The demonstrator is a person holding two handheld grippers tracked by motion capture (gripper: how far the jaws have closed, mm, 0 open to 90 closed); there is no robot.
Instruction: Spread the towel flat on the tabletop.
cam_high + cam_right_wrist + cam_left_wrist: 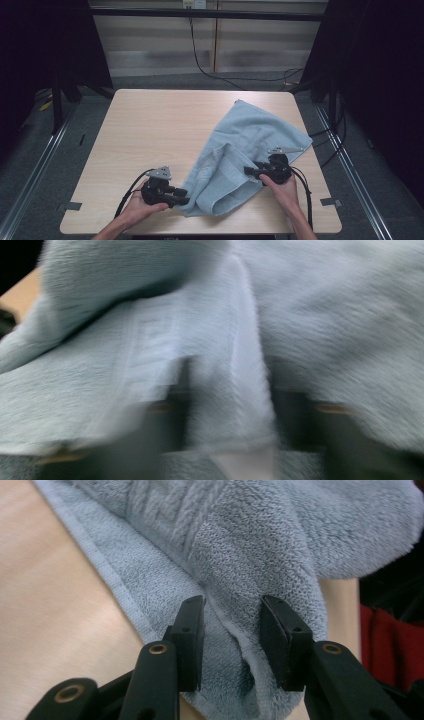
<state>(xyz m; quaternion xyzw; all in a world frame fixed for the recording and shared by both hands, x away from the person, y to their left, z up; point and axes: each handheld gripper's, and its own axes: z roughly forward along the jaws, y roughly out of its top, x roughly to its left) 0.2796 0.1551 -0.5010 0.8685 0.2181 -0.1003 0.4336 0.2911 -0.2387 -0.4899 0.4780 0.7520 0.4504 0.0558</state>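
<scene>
A light blue towel lies rumpled and partly folded over itself on the right half of the wooden table. My left gripper sits at the towel's near left corner. In the left gripper view its jaws stand apart, open, with a ridge of the towel and its hem between them. My right gripper rests on the towel's near right part. In the blurred right gripper view its jaws stand wide apart, with a strip of towel running between them.
Bare tabletop stretches to the left and back of the towel. Black cables trail from the grippers toward the near edge. Dark frame posts stand beside the table on both sides.
</scene>
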